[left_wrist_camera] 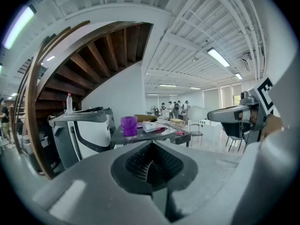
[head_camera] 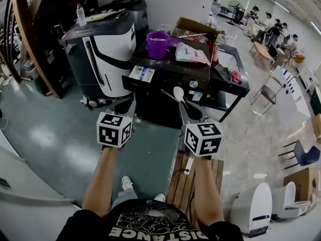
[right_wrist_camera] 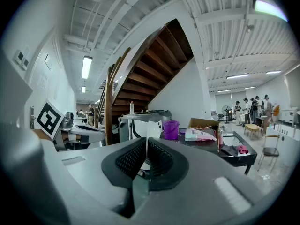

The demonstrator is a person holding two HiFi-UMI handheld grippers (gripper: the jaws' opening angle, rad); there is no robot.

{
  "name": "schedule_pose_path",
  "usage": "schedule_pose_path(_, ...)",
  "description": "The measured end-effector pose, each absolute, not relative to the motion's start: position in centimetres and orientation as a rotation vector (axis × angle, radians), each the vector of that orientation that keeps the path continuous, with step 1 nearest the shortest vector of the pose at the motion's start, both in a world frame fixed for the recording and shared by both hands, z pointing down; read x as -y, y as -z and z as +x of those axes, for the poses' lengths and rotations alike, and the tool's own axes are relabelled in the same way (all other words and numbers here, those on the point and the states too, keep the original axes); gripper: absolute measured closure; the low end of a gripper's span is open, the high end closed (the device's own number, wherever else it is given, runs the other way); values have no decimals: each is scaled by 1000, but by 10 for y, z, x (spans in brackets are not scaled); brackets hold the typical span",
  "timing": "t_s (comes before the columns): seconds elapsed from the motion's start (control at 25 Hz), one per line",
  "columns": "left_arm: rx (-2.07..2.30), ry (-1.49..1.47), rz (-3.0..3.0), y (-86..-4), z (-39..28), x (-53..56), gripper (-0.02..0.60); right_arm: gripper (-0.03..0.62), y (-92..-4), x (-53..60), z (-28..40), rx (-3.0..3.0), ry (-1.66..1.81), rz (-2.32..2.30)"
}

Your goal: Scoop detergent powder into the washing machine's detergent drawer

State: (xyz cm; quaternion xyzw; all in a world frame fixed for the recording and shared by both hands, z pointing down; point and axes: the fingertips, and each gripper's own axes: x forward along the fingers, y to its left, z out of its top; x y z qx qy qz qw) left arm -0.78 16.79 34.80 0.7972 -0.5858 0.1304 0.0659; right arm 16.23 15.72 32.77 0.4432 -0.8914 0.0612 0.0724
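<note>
"DISTANCE" in white capitals, seen upside down, on the person's black shirt [head_camera: 150,224], nothing else legible

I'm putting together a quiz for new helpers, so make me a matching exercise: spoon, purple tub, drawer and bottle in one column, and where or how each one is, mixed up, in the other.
Things:
1. spoon
2. purple tub
3. drawer
4. bottle

Place or state:
A. on top of the washing machine
B. standing on the black-and-white machine at the left
C. gripped in the right claw
D. pulled out, open

Pairs: 1-C, 2-A, 3-D, 4-B
</note>
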Motion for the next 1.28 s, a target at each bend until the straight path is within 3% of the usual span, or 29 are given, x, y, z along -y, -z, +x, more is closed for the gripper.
schedule_pose_path(0.6,1792,-408,2385,-352,12,-150,581,557,-336,-140,177,2702,-207,1269)
schedule_pose_path(1.28,1777,-429,2390,-359,-25,-56,581,557,-342,-48,142,2694,-239,1273)
